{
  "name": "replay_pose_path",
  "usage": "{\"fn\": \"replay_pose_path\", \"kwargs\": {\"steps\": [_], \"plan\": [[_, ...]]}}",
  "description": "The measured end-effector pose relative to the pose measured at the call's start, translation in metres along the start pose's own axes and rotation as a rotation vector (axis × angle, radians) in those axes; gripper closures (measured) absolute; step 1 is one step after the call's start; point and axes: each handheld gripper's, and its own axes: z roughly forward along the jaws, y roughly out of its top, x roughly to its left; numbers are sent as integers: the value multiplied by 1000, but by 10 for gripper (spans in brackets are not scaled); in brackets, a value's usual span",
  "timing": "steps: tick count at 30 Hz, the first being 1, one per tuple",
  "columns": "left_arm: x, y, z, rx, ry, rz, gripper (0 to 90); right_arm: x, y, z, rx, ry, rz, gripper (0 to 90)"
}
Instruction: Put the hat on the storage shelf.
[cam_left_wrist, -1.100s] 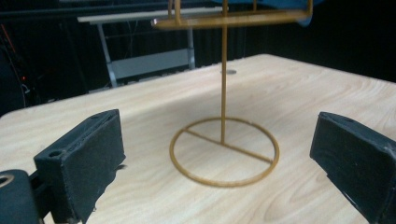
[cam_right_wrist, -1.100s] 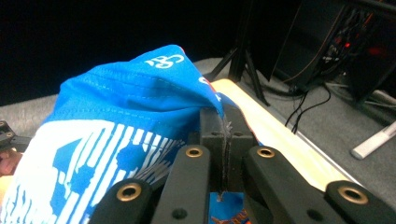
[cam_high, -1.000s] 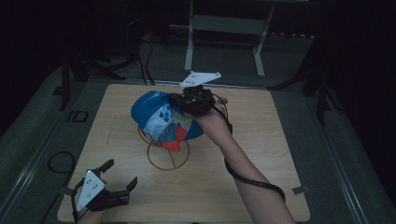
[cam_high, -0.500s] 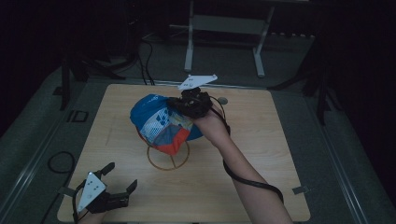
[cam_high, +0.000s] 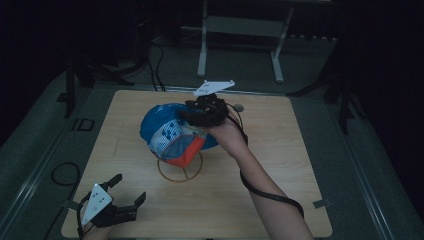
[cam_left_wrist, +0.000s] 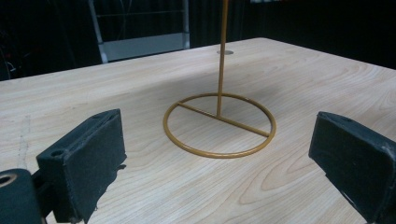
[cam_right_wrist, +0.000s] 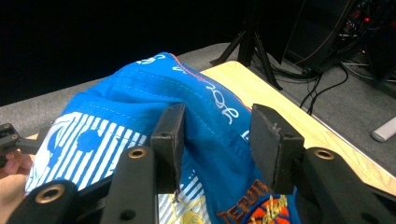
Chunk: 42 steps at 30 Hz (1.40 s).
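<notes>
Blue fabric with white stripes and an orange-red brim makes up the cap (cam_high: 172, 132), which sits draped over the top of a thin golden wire stand (cam_high: 180, 170) near the middle of the wooden table (cam_high: 280, 165). From the high view the cap hides the stand's upright rod completely; just the round base ring with its crossbar peeks out below the brim.

The right gripper (cam_high: 202, 114) sits at the cap's far side, at the crown. In the right gripper view its jaws have just been opening: the two black pads now stand apart, with a ridge of the blue cloth (cam_right_wrist: 205, 107) rising between them, and the pads no longer pinch it, though the left pad (cam_right_wrist: 170, 140) lies right against the fabric. Lettering on the cap is cut off at the bottom edge and partly covered by the jaws, so it cannot be read whole.

The left gripper (cam_high: 122, 197) rests low at the near left corner of the table, well apart from the cap, its hand cut off by the frame's bottom edge. In the left gripper view its jaws stand wide apart with nothing between them, framing the stand's ring (cam_left_wrist: 219, 126); the rod runs out of the top of that picture. The surroundings beyond the table are too dark to make out.
</notes>
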Motion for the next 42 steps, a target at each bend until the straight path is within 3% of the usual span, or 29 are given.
{"fn": "replay_pose_path", "kwargs": {"steps": [11, 18, 27, 32, 42], "plan": [[-1, -2, 3, 10, -10, -2, 39, -14, -18, -6, 1, -38, 55, 468], [-1, -2, 5, 16, -18, -4, 39, -22, -33, -14, -2, -32, 74, 383], [-2, -3, 7, 13, -30, -12, 39, -26, -45, -34, -57, -10, 93, 212], [-3, -2, 8, 13, -36, -9, 39, -26, -55, -42, -66, 6, 83, 138], [-4, -3, 9, 12, -46, -15, 39, -19, -86, -54, -76, 19, 44, 136]]}}
